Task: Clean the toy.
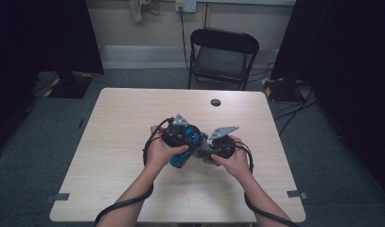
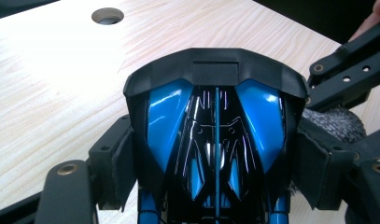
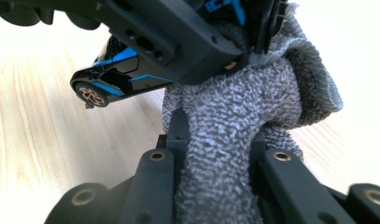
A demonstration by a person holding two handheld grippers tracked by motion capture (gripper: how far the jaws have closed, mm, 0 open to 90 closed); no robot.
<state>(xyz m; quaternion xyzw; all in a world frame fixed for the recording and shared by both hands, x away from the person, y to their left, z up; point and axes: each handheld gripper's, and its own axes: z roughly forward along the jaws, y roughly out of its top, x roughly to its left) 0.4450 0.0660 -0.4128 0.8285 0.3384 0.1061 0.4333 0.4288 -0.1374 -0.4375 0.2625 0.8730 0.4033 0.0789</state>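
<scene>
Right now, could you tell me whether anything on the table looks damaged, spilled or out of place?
Nothing stands out. The left hand-held gripper clamps the blue and black toy car, the right hand-held gripper pinches a grey cloth against it, and the table looks unmarked.

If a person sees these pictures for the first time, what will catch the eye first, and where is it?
The glossy blue and black toy car stands out first, clamped between the jaws of the left gripper above the middle of the pale wooden table. Next comes the grey cloth, pinched by the right gripper and pressed against the car's side. A black folding chair stands behind the table.
</scene>
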